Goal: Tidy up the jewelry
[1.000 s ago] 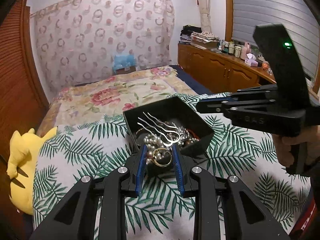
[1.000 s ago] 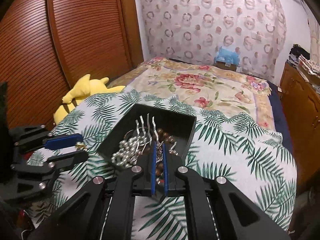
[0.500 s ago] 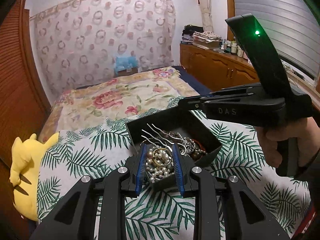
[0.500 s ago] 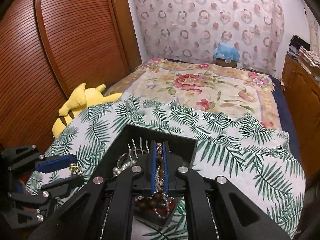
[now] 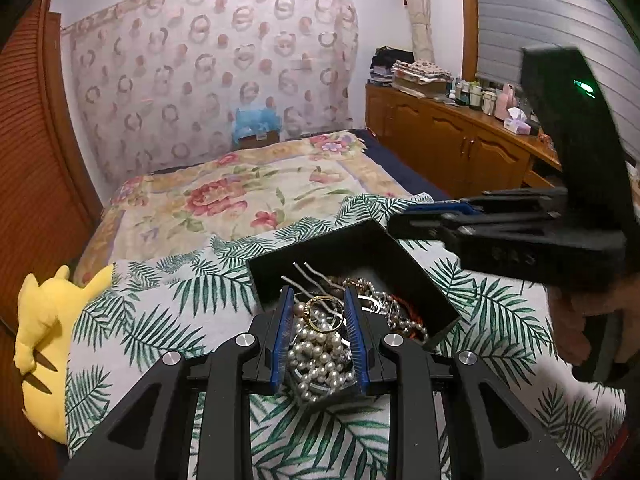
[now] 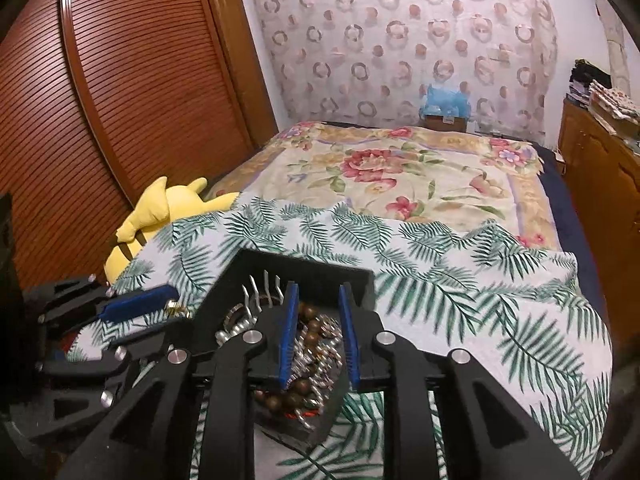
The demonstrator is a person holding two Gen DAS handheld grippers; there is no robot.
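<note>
Left gripper (image 5: 320, 316) clamped; right gripper (image 6: 318, 334) parted (both lowered).

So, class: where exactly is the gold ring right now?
In the left wrist view, the gold ring sits between the left gripper fingers, above the pearls in the black box.

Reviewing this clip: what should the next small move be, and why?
Probably lower the right gripper a little and close it on the brown beads. It is open directly above them in the black box, while the left gripper is occupied holding the gold ring.
</note>
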